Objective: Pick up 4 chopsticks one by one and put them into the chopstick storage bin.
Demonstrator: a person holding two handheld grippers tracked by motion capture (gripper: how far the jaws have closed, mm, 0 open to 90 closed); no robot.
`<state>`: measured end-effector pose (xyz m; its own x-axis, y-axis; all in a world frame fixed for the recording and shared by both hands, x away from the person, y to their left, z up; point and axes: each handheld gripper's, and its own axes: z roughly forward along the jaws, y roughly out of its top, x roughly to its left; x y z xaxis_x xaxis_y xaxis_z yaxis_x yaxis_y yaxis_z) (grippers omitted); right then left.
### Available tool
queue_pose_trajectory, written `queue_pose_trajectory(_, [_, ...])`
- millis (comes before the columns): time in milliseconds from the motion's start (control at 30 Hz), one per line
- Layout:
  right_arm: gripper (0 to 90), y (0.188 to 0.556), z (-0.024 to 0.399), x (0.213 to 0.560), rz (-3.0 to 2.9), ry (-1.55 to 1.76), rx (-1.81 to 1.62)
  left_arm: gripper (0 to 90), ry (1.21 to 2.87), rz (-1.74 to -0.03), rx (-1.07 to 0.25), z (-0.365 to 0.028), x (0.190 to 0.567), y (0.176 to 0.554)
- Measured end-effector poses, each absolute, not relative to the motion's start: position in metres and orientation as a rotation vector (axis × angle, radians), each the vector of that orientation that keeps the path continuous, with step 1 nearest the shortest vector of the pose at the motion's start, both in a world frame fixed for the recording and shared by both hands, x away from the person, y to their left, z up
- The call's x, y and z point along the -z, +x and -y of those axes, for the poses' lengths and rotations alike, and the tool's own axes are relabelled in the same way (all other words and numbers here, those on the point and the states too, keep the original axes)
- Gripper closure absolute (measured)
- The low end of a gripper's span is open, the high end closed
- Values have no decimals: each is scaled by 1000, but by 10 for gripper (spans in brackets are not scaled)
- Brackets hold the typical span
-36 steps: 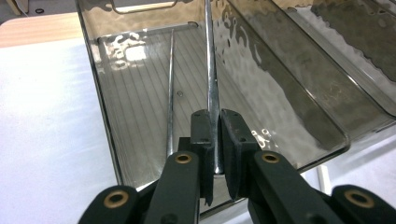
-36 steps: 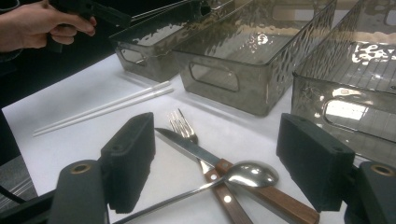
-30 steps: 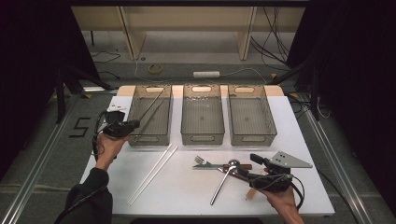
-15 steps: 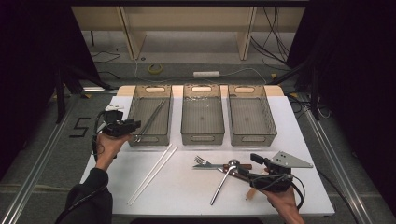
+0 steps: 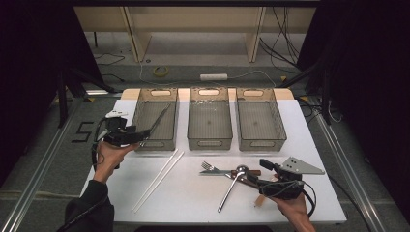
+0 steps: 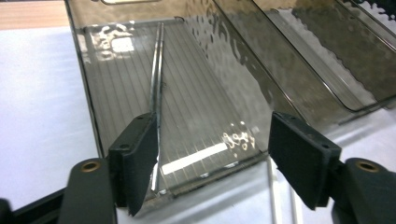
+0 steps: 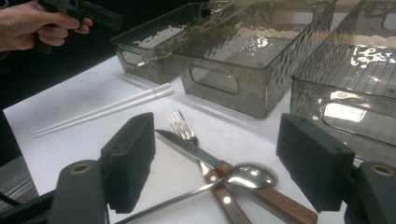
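Hovering at the near end of the left bin [image 5: 155, 118], at nine o'clock on the table [image 5: 203, 203]: left gripper [image 6: 212, 154], jaws just having been spreading, pads no longer pinching anything. Lying loose inside that bin, leaning along its left wall toward twelve o'clock: metal chopsticks [image 6: 157, 79]. Waiting at five o'clock: right gripper [image 7: 217, 161], jaws spread wide over the spoon [image 7: 247, 175], knife [image 7: 196, 151] and fork [image 7: 180, 126]. Resting at seven o'clock: white chopsticks [image 5: 157, 181].

Metal chopsticks [image 6: 157, 79] slanting in left bin [image 6: 95, 121]
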<state>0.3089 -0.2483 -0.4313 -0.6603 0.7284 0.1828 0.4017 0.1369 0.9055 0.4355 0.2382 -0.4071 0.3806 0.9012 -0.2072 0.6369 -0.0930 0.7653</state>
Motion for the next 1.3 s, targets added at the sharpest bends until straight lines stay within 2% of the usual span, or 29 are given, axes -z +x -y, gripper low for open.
queue_pose_trajectory(433, [292,308,249,431,-2117,1095,-1533,257,1868,-1290,-393,-223,397,417])
queue_pose_trajectory(1300, [291,308,248,430,-2121,1092,-1534,250,2044,-1261,-328,-209,394,399])
